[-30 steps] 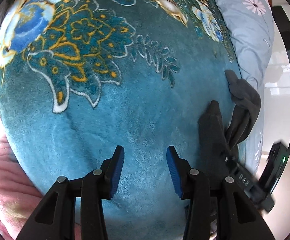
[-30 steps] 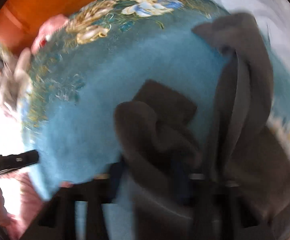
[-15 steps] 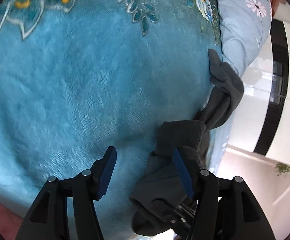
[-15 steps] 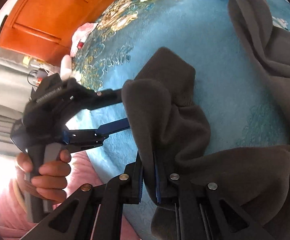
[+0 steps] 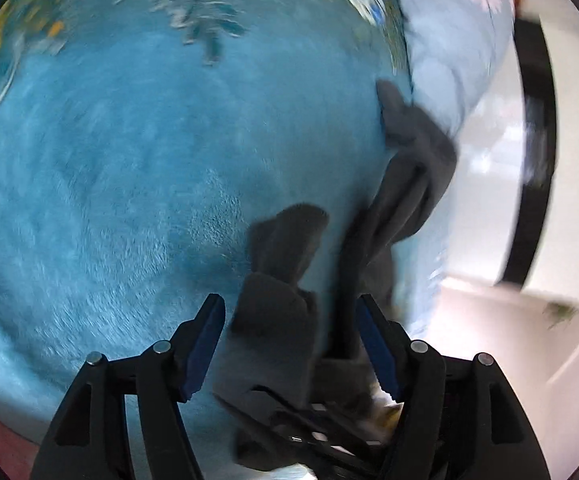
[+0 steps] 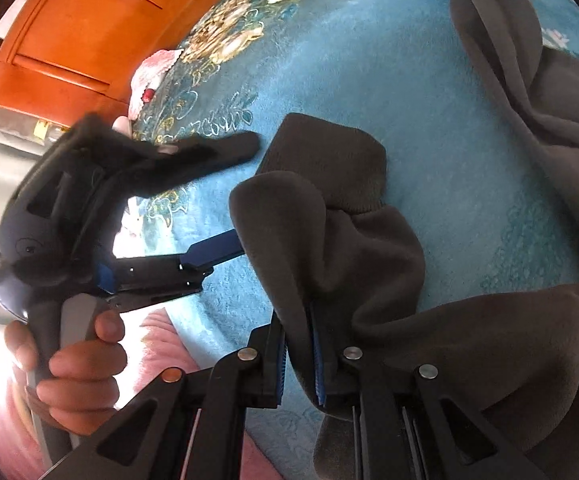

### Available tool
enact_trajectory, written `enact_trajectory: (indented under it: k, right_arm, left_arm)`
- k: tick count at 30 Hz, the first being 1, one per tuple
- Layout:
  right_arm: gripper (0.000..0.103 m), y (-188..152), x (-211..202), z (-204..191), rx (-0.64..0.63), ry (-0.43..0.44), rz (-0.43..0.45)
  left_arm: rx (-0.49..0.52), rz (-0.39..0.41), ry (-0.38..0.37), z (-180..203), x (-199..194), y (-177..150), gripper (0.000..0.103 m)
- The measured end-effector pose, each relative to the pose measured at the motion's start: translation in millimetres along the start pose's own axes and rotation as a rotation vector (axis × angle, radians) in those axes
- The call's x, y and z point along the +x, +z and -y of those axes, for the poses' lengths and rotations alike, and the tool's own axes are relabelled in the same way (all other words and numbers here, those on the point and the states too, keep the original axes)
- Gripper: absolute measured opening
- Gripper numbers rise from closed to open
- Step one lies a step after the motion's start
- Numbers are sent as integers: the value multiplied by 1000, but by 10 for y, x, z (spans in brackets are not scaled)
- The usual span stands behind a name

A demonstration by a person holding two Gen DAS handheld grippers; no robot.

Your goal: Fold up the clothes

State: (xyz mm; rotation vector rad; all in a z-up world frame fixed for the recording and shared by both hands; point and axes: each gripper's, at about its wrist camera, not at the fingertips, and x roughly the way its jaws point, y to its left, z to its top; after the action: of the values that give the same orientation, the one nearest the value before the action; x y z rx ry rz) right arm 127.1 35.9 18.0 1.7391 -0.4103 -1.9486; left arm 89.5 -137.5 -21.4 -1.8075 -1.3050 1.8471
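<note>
Right gripper (image 6: 299,354): you are pinching a fold of the grey sweatshirt (image 6: 529,340); keep it clamped.
Left gripper (image 5: 291,344): its jaws are opening, with the ribbed cuff (image 6: 329,160) between them, seemingly untouched in the blurred left view; close only once they are straddling it.
Sweatshirt: it is lying bunched on the teal blanket (image 6: 369,60), so you are needing tension before folding.

Right gripper (image 6: 299,354) has its blue-padded fingers (image 6: 318,360) clamped on a fold of the grey sweatshirt (image 6: 489,340), the ribbed cuff (image 6: 329,160) flopped over on the teal blanket (image 6: 369,60). The left gripper (image 6: 245,192), jaws opening and empty, reaches in from the left, held by a hand (image 6: 77,368). An orange wooden cabinet (image 6: 89,32) stands beyond the bed's far edge.
</note>
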Motion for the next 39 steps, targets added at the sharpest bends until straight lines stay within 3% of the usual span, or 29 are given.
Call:
enact_trajectory:
  k: [1,4,6,9,11,13,15,18,23,28,33,35,39]
  right_arm:
    - [16,4,-60,16,1,-2,10]
    - [40,6,-305,126,23,-12,57]
    - [47,-7,-568,301,68,-31,109]
    - [49,-75,-1009,682,178,-55,180]
    - [51,-200,-1336,965,252,-105,225]
    - [51,-388,-1713,1220,299,-188,282]
    - [53,-581,-1986,1394,340,-243,320]
    - [54,-875,-2245,1597,412,-292,327]
    - [54,-1385,-2195,1774,506,-295,258]
    - [60,-1845,-1980,2066,680,-268,215]
    - [69,-2100,-2010,2394,808,-280,298]
    - [69,-2117,-2004,2460,815,-255,339]
    - [69,-2010,-2069,2396,708,-327,392]
  left_arm:
    - [28,-4,42,32,37,-2,66]
    - [69,-12,126,71,108,0,39]
    - [59,-13,143,44,121,9,21]
    - [75,-6,195,49,99,63,12]
    - [118,33,239,146,-21,178,10]
    - [183,156,268,357,-337,400,9]
    - [207,322,238,555,-818,669,8]
    - [169,440,227,663,-1325,972,8]
    - [161,441,391,528,-1422,1191,9]
    - [-17,392,382,-78,-1353,1151,8]
    - [-87,379,349,-297,-1322,1116,9]
    - [-85,381,344,-310,-1295,1121,9]
    - [-44,381,362,-235,-1317,1090,9]
